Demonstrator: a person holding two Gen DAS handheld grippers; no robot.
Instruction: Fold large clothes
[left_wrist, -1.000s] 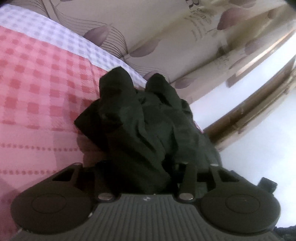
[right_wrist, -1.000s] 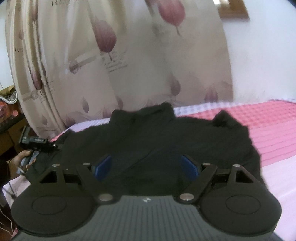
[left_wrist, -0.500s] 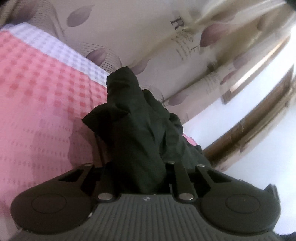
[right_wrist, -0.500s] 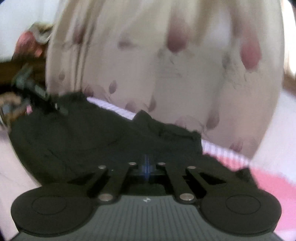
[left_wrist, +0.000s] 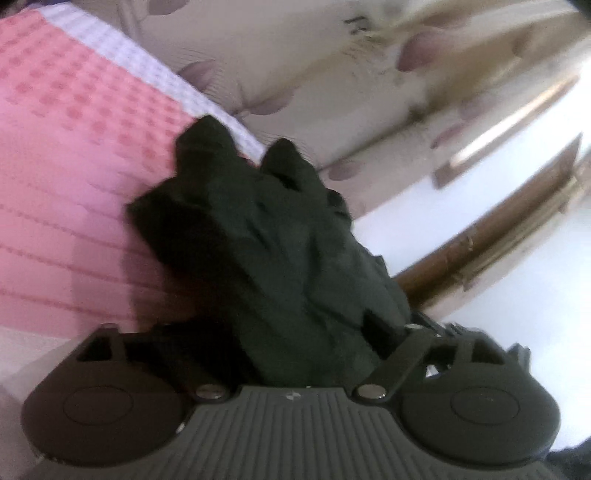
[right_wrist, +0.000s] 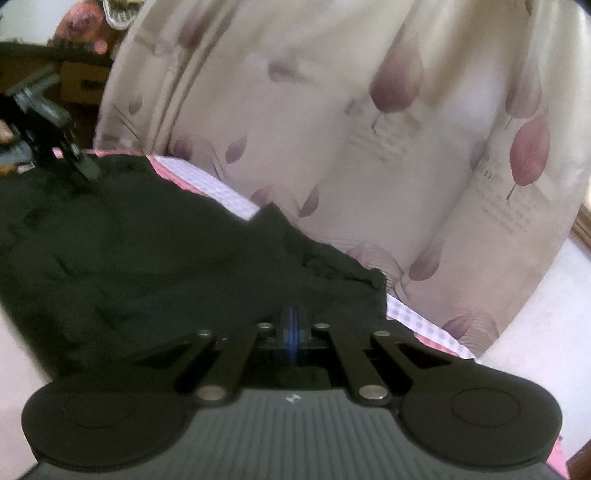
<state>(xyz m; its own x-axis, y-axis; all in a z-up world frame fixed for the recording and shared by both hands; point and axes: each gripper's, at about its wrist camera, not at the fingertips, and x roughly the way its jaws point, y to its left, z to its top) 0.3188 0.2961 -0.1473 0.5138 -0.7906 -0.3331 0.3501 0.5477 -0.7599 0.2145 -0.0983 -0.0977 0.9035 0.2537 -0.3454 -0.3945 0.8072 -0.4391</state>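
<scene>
Left gripper (left_wrist: 291, 332) just spreading wide, black garment (left_wrist: 266, 236) bunched loose between the fingers, heaped toward 12 o'clock. Right gripper (right_wrist: 293, 328) now pinched tight, apparently on the hem at 12. Looks like one fold dropped, next one grabbed.

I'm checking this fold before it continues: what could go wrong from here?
1. The left claw has just been opening its jaws around the bunched black garment; released, the bunch may slump into creases.
2. The right claw is shut at the garment's edge; whether cloth is pinched is unclear, so pulling might move nothing.
</scene>
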